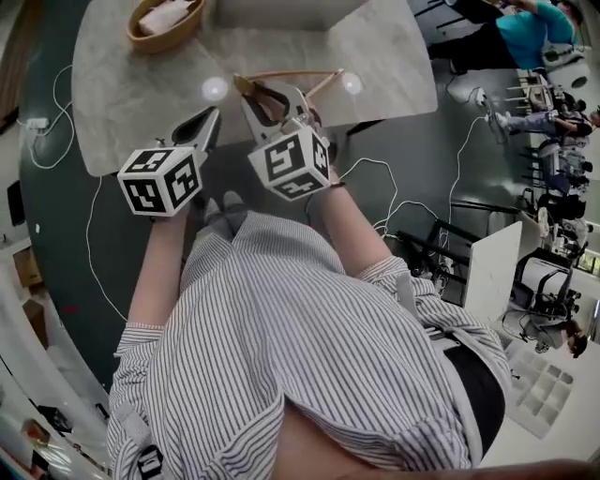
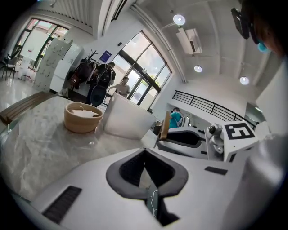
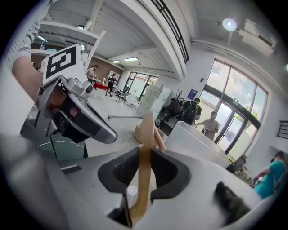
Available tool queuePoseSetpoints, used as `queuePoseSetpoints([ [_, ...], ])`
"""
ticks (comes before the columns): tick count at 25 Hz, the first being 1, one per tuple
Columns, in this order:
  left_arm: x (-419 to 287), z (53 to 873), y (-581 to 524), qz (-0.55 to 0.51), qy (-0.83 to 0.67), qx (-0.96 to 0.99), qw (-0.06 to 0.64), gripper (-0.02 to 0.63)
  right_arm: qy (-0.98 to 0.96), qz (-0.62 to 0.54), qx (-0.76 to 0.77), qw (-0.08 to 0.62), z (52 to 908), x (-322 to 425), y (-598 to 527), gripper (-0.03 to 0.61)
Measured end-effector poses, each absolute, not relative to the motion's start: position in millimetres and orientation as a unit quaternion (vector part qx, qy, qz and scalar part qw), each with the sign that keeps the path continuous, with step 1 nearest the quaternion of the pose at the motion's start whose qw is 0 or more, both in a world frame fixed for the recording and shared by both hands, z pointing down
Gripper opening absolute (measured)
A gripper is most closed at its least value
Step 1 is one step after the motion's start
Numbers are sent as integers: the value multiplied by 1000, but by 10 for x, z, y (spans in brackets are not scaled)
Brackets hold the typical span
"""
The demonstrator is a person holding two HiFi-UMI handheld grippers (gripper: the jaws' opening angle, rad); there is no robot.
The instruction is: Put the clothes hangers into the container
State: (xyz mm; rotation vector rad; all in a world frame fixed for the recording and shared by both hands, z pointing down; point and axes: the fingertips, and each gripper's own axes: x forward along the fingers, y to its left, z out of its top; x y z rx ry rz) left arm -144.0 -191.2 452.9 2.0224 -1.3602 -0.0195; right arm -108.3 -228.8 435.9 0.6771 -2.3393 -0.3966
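A wooden clothes hanger (image 1: 292,74) hangs over the near edge of the marble table (image 1: 122,84), with my right gripper (image 1: 274,97) shut on it. In the right gripper view the hanger (image 3: 147,130) stands upright between the pads. My left gripper (image 1: 208,120) is beside it on the left, its jaws together with nothing between them (image 2: 145,152). The white container (image 1: 281,11) stands at the table's far edge, beyond both grippers, and shows in the left gripper view (image 2: 126,119) and the right gripper view (image 3: 193,143).
A wooden bowl (image 1: 164,23) with something pale in it sits left of the container. Cables (image 1: 394,202) trail over the dark floor around the table. Several people and equipment stands (image 1: 548,103) are off to the right.
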Motion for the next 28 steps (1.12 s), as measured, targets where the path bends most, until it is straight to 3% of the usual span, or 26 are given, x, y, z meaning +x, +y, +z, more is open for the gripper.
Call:
queuePoseSetpoints([
  [11,-1252,3871,-2355,9,-485,835,261,11,-902,-103,343,241,3644,-795,-2665,87],
  [28,-966,3349,-2603,40,-426,888,170,11,-894,-93,410,158,3003,-668,-2801,87],
])
